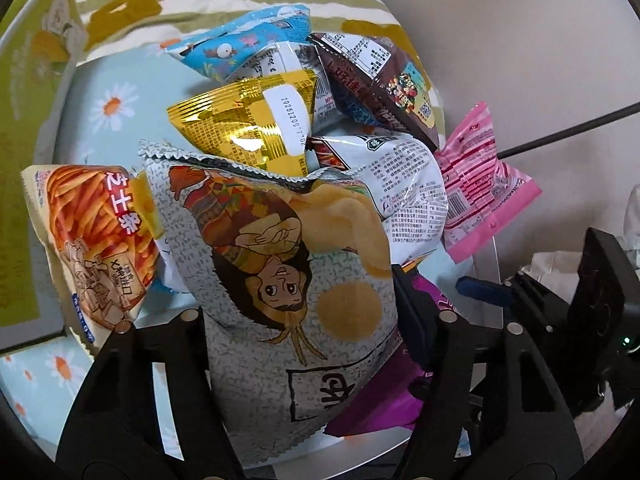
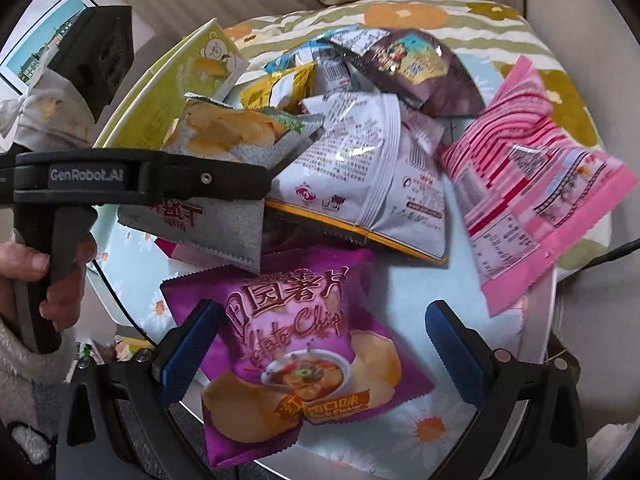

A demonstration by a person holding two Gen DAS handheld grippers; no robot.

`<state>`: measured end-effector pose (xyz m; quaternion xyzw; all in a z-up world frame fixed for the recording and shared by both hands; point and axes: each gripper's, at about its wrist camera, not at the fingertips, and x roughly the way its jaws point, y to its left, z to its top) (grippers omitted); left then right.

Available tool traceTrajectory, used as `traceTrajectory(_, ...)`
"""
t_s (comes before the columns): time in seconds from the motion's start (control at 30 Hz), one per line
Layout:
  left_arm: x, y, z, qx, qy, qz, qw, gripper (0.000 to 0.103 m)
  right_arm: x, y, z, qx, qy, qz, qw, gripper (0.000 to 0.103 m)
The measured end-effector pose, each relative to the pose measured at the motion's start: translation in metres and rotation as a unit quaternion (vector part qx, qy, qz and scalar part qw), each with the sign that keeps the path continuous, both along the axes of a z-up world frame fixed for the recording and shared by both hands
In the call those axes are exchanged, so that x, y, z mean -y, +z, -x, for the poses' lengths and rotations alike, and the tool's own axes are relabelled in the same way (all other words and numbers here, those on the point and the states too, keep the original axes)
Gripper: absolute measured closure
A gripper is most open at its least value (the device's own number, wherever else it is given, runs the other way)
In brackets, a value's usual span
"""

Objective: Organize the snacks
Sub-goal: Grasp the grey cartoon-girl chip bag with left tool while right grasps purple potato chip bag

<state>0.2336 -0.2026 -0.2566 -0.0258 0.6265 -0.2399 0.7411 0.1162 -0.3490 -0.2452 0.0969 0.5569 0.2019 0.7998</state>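
Grey chip bag [image 1: 288, 280] | clamped in left claw [image 1: 304, 344]

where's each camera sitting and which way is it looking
Left wrist view: sits on the left tool, looking steeply down along its fingers at the grey chip bag clamped between them; the right tool's blue pad shows at right.
Right wrist view: sits on the right tool, looking down at the purple chip bag between its open fingers; the left tool and a hand holding it show at left.
Shared: grey bag, purple bag, pink bag, floral cloth.
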Motion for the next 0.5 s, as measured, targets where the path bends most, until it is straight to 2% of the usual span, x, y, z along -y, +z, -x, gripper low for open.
traceTrajectory(0.23,-0.008,0.007,0.007,0.007,-0.005,-0.004,1.0000,0.043,0.002,-0.010,-0.003,-0.012,0.013,-0.025,1.000,0.001)
traceTrajectory(0.5,-0.014,0.021,0.017,0.031,-0.008,-0.020,0.9993,0.043,-0.012,-0.019,-0.001,-0.022,0.037,-0.020,0.999,0.001)
